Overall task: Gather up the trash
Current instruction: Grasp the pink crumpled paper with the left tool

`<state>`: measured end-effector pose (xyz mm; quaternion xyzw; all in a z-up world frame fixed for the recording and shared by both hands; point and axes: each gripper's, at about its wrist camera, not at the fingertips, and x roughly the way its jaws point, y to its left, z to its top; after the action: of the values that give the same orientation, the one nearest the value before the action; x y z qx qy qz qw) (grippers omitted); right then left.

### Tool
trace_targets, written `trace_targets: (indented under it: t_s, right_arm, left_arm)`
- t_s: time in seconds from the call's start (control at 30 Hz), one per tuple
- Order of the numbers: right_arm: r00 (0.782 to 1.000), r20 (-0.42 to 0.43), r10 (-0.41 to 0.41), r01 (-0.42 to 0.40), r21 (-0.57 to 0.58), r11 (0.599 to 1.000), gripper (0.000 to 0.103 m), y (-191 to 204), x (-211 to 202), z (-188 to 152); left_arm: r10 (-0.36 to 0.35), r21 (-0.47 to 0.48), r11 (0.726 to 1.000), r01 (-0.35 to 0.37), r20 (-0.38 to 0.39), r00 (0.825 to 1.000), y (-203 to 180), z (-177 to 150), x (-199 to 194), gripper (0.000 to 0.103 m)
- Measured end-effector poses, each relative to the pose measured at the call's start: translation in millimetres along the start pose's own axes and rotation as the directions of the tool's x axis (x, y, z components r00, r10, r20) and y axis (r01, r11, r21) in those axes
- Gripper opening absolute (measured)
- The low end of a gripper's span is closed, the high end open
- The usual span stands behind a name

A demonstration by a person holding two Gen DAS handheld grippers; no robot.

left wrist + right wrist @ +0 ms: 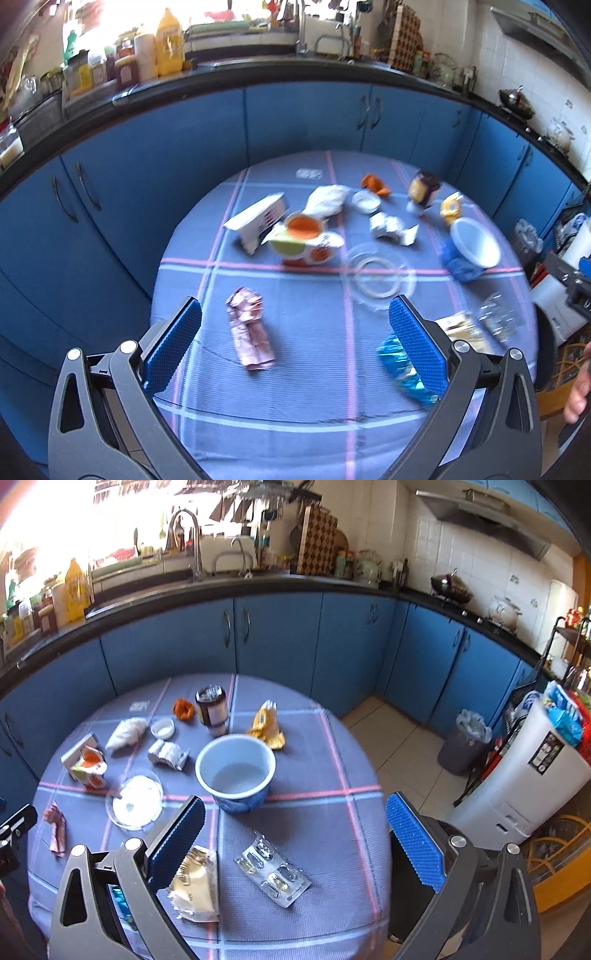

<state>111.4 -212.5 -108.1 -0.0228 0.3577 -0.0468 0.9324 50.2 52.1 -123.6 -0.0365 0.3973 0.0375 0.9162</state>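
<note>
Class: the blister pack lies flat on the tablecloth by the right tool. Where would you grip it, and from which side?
Probably grip the blister pack by a thin foil edge, at the bare corner nearest the table rim, away from the raised bubbles. It lies flat, so come in low from the near side and slide one pad under that corner. The right tool is open above it.

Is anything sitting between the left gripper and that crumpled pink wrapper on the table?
Nothing visible does. The left gripper is open, and the crumpled pink wrapper lies alone on bare tablecloth just ahead, nearer its left finger. The teal wrapper lies by the right finger, off that path.
</note>
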Motion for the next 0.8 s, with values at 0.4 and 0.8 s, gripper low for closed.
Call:
trace_targets:
  t_s: [0.4, 0.8]
  right_arm:
    - [0.991, -0.111, 0.072, -0.078, -0.05, 0.996, 0.096, 19.9, 56.1, -7.7]
    - [0.983, -0.158, 0.094, -0.106, -0.07, 0.992, 0.096, 42.0, 99.8, 22.5]
  left_arm:
    - [0.057, -0.048, 0.997, -0.065, -0.146, 0.988, 40.4, -21.6, 61.4, 0.1]
    - [0.069, -0.044, 0.996, -0.079, -0.198, 0.978, 43.5, -13.1, 88.4, 0.029]
